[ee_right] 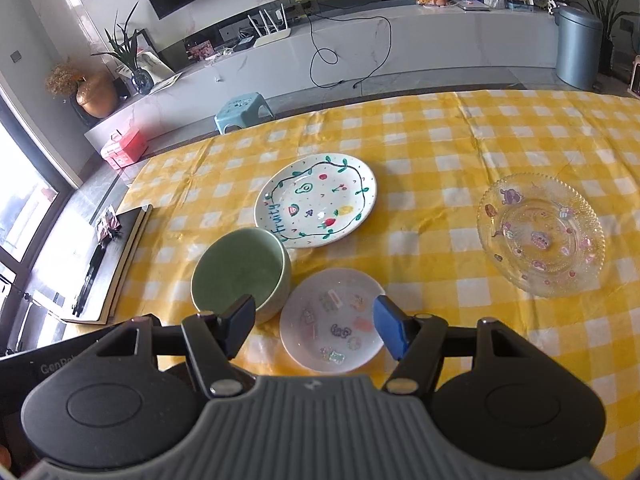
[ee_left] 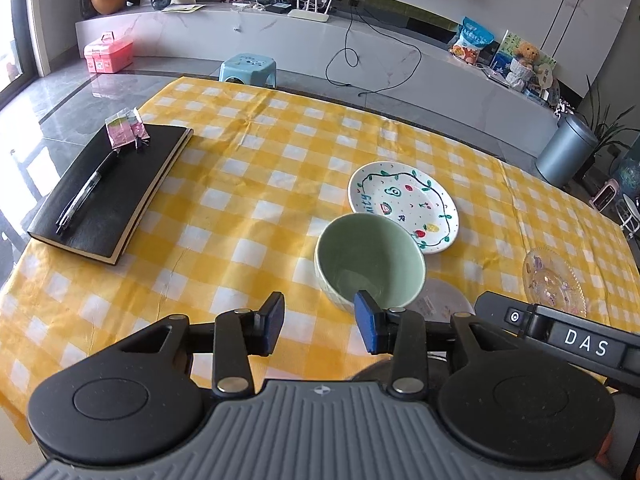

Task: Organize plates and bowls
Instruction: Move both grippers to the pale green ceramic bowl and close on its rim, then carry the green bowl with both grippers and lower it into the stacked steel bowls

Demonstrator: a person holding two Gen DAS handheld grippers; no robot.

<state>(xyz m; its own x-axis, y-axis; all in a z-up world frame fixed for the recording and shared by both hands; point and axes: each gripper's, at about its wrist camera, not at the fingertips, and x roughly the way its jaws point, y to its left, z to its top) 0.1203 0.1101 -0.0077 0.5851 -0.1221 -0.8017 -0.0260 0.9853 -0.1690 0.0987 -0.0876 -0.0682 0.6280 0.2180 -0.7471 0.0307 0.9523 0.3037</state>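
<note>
I am hovering both my left gripper [ee_left: 320, 322] and right gripper [ee_right: 316, 326], jaws spread and holding nothing, over the table [ee_right: 440, 140], green bowl [ee_right: 240, 270] sitting beside the fruit-painted plate [ee_right: 316, 200].

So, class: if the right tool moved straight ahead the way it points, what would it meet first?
Probably the small white sticker plate, lying between the open right tool's fingers; depth is uncertain.
</note>
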